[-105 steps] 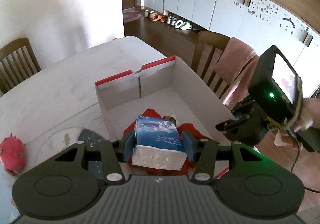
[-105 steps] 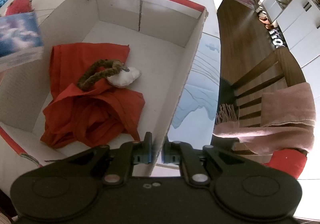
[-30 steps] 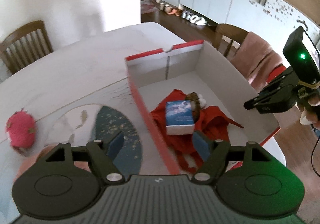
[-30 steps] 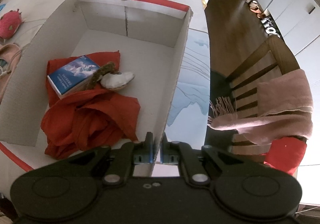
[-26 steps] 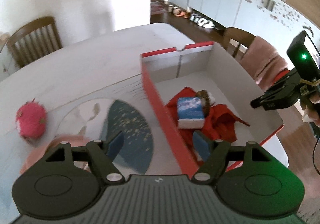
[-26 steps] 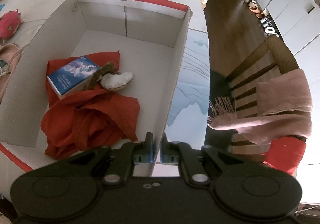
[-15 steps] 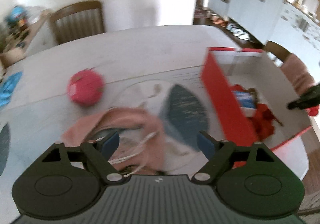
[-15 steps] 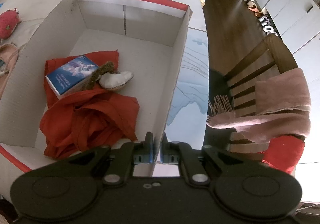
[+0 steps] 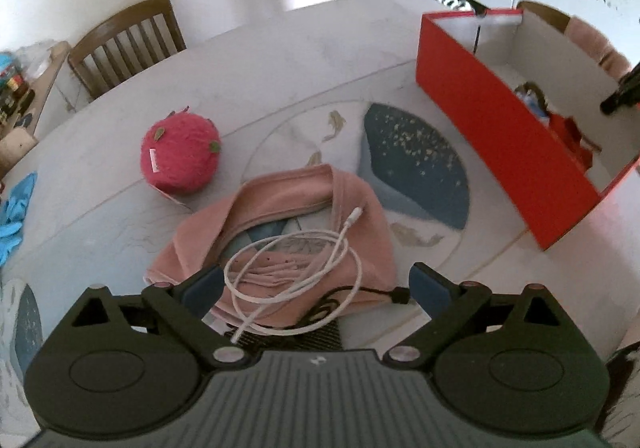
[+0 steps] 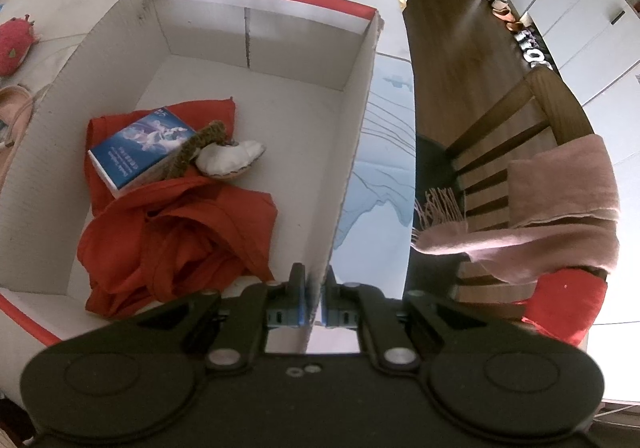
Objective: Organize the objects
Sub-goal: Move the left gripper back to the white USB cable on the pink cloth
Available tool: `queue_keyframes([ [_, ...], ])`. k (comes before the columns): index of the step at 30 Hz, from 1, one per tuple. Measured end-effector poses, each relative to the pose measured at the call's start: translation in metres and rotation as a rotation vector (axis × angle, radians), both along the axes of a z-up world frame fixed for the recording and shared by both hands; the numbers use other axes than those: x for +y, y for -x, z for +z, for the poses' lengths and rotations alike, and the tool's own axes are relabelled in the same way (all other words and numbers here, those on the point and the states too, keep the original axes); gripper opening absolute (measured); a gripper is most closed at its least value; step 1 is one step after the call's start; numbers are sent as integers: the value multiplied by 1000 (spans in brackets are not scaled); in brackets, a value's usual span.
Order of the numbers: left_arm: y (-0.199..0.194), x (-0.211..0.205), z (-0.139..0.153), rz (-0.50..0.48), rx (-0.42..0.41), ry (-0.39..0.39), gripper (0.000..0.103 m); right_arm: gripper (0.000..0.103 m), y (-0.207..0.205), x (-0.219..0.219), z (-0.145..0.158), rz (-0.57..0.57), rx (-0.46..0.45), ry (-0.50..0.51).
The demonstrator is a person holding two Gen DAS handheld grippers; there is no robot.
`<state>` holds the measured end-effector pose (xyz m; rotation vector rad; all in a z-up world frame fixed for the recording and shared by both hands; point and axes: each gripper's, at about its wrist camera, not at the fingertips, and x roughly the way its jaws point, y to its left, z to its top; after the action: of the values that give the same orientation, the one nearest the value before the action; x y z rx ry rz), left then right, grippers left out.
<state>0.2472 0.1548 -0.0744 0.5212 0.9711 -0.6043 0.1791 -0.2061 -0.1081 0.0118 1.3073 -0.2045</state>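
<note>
My right gripper (image 10: 314, 302) clamps the red-and-white cardboard box (image 10: 362, 96) wall. My left gripper (image 9: 316, 282), jaws opening and empty, hovers over the coiled white cable (image 9: 296, 268) at lower centre; next, descend and close.

Blue packet (image 10: 142, 150): you see white print, too small to read.
Pink plush tag (image 9: 153, 161): unreadable.

Wooden chair (image 9: 124, 44); scarf (image 10: 560, 208) draped over another chair (image 10: 516, 128).

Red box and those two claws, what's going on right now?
Right gripper clamped on red box wall. Left gripper jaws opening, nothing gripped, above white cable on pink cloth. Nothing in the way.
</note>
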Motion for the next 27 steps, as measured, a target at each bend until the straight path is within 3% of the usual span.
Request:
queue_keyframes([
  [7,-14,2,-18,-85,14,-43,97,6,0,1,0,-1,3,5],
  [8,-15,2,-20,-94,16,-55,95,6,0,1,0,0,3,5],
  [10,-16,3,-23,-112,17,-74,75,6,0,1,0,-1,3,5],
  [12,-19,4,-25,-122,18,-95,64,6,0,1,0,-1,3,5],
  [18,-20,5,-31,-168,23,-134,55,6,0,1,0,-1,4,5],
  [22,-19,2,-39,-200,25,-181,41,7,1,1,0,-1,6,6],
  [27,-22,0,-42,-203,29,-187,32,7,1,1,-1,-1,6,7],
])
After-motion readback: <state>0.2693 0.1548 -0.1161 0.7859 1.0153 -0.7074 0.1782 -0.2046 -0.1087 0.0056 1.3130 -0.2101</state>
